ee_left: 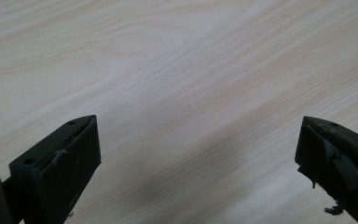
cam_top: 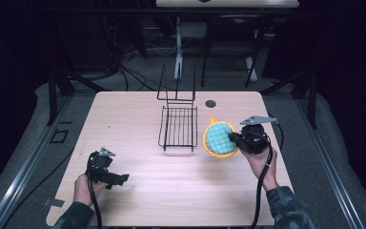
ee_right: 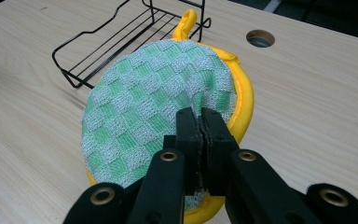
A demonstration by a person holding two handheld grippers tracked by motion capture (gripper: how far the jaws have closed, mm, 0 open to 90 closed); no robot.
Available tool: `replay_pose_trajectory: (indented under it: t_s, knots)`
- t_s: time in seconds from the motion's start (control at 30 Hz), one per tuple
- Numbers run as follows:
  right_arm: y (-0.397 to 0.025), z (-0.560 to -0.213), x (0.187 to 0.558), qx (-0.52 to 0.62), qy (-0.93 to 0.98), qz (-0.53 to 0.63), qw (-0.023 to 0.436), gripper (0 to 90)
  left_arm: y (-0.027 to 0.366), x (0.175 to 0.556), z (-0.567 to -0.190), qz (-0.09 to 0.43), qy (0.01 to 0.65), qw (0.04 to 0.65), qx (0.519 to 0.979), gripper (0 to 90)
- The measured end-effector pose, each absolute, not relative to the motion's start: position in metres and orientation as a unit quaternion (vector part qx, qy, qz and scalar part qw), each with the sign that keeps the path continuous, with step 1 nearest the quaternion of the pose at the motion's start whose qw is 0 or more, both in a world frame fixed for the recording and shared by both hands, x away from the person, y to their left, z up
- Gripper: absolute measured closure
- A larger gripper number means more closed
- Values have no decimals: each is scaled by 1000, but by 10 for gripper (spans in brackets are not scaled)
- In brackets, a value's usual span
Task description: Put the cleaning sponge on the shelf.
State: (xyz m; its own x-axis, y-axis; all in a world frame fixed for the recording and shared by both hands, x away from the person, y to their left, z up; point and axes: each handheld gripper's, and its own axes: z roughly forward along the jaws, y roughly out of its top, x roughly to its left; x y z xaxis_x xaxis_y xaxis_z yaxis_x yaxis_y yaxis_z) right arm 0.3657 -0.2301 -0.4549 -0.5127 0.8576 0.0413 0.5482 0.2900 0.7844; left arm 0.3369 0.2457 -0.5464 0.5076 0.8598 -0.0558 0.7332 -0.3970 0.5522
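A round pot holder (cam_top: 219, 138) with a green checked face and yellow rim lies on the table right of a black wire rack (cam_top: 177, 126). My right gripper (cam_top: 236, 140) is at its right edge, jaws pressed together on the cloth. In the right gripper view the pot holder (ee_right: 154, 102) spreads out ahead of the right gripper (ee_right: 200, 119), whose shut jaws pinch its near edge, and the wire rack (ee_right: 121, 37) stands beyond it. My left gripper (cam_top: 121, 178) sits low at the front left, open over bare wood, and the left gripper (ee_left: 198, 149) holds nothing between its wide jaws.
The wire rack's tall back frame (cam_top: 176, 86) rises at the table's far middle. A round cable hole (cam_top: 210, 103) sits behind the pot holder, and that cable hole (ee_right: 260, 38) is also in the right gripper view. Dark floor and table legs surround the light wooden table (cam_top: 138, 191).
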Motion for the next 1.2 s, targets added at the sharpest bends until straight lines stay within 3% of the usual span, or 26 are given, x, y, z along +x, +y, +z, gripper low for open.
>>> replay_pose_trajectory:
  t_s: [1.2]
  knots:
    - [-160,-463,408,454,768,408,193,873,248,335,-543,139,477,270,825,0]
